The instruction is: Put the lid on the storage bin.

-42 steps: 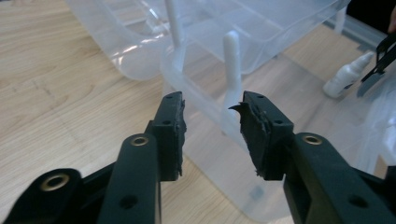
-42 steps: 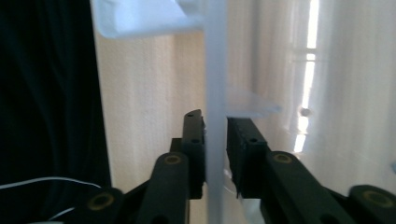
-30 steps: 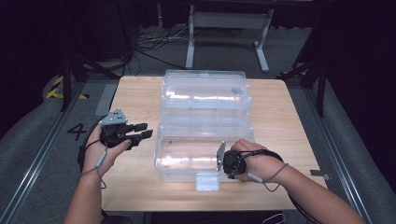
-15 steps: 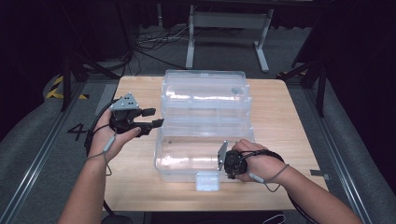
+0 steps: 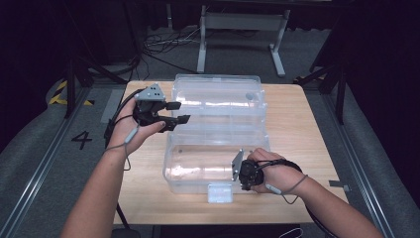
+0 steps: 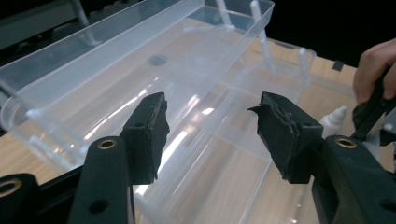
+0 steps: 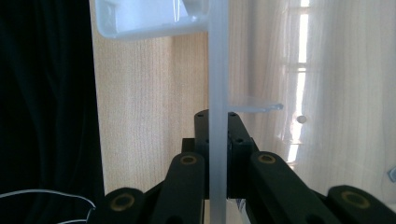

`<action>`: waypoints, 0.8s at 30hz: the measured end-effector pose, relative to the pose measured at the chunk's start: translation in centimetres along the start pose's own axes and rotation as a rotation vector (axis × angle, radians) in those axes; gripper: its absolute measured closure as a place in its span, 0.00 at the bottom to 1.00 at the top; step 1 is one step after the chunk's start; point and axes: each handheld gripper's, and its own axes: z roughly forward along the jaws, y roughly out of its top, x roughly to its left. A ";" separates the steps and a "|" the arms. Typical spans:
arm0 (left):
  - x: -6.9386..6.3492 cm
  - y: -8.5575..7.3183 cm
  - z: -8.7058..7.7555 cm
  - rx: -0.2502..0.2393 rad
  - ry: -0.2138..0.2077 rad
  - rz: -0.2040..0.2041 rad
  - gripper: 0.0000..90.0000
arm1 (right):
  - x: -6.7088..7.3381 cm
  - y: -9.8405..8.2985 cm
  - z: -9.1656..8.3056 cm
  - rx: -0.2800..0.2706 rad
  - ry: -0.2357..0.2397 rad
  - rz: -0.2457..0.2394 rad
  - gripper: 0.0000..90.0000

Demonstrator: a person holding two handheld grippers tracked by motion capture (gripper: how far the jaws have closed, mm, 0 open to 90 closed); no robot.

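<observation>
Clear plastic box is sat open in the middle of the wooden table, lid laid flat toward the far side. Its near wall is clamped tight by the right gripper, close to the white latch. Over by the lid's left edge, the left gripper is held up off the table, jaws just spread apart, nothing gripped between them.

Lab: floor rails, cables, dark curtains
</observation>
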 end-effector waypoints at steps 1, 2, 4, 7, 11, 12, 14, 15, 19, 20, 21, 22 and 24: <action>0.0 0.3 0.2 -0.004 -0.018 -0.010 0.48 | 0.0 0.0 0.0 0.002 0.000 0.003 0.97; 0.0 0.7 0.4 -0.003 -0.027 -0.007 0.48 | 0.0 0.0 0.0 0.002 -0.001 0.002 0.97; -0.1 1.3 0.9 0.006 -0.023 0.003 0.48 | 0.0 0.0 0.0 0.002 0.000 0.001 0.96; 0.0 2.1 1.8 0.015 -0.035 0.010 0.48 | 0.1 -0.1 -0.1 0.002 -0.001 0.001 0.96; 0.3 2.6 2.9 0.021 -0.046 0.018 0.49 | 0.1 -0.1 -0.1 -0.001 0.001 0.004 0.96; 0.3 2.7 3.2 0.019 -0.051 0.019 0.49 | 0.1 -0.1 -0.1 -0.001 0.002 0.003 0.96; 0.3 3.1 3.8 0.016 -0.065 0.025 0.49 | 0.1 -0.1 -0.1 -0.001 0.001 0.000 0.96; 0.3 3.3 4.1 0.016 -0.075 0.028 0.49 | 0.1 -0.1 -0.1 -0.002 0.001 0.002 0.96; 0.4 3.9 5.4 0.043 -0.103 0.042 0.50 | 0.1 -0.1 -0.1 0.001 0.000 -0.001 0.96; 0.5 4.1 5.8 0.053 -0.108 0.051 0.50 | 0.1 -0.2 -0.1 0.001 0.000 -0.002 0.96; 0.5 4.2 6.0 0.060 -0.112 0.054 0.51 | 0.1 -0.2 -0.1 0.004 0.002 -0.003 0.96; 0.6 4.3 6.4 0.065 -0.116 0.054 0.51 | 0.1 -0.2 -0.1 0.003 0.002 -0.003 0.95; 0.7 4.4 6.8 0.071 -0.120 0.050 0.52 | 0.1 -0.2 -0.1 -0.013 0.007 -0.002 0.95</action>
